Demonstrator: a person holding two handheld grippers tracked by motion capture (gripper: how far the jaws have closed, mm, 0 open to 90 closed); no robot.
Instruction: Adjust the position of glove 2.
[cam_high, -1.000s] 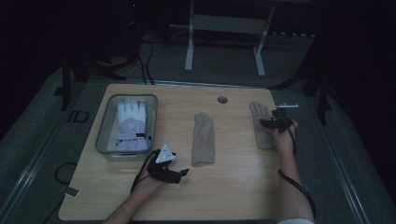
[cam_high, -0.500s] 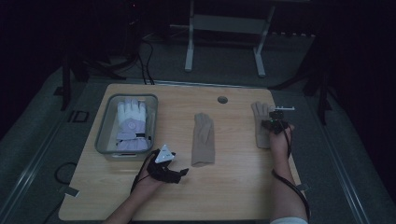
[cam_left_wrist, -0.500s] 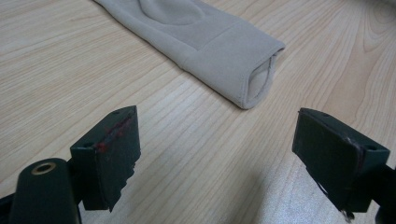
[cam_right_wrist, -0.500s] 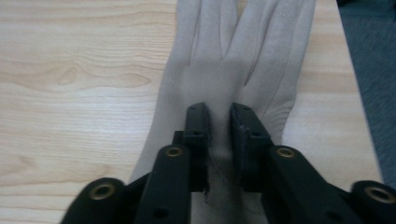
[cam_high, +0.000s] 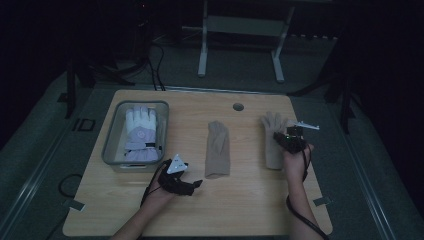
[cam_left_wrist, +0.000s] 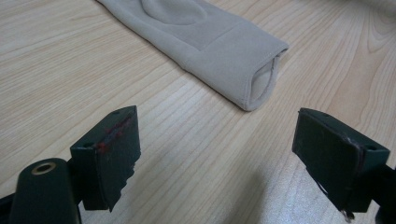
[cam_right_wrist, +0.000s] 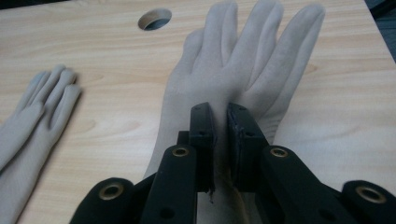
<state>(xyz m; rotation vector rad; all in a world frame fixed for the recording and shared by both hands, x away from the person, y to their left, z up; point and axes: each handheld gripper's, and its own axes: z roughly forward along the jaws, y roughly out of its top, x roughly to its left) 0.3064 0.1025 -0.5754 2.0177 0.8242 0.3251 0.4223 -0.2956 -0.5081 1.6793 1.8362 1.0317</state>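
Right gripper (cam_right_wrist: 219, 126) just pinched shut on palm of right tan glove (cam_right_wrist: 243, 60), laid flat on tabletop (cam_high: 250, 200) beside middle tan glove (cam_high: 218, 149). Left gripper (cam_left_wrist: 219, 154) held open near middle glove's cuff. Glove judged soft, light, floppy; best pinched at cuff.

Dim room, grey floor (cam_high: 45, 150), metal stand (cam_high: 240, 30) behind.

Both grippers are black. The left gripper (cam_high: 196, 184) carries a grey three-cornered plate (cam_high: 176, 164) on top, and its pads (cam_left_wrist: 116, 156) show red scuffs. The right gripper (cam_right_wrist: 222, 122) has brass-ringed holes (cam_right_wrist: 180, 151) behind its pads; a black cable (cam_high: 295, 212) trails from it.
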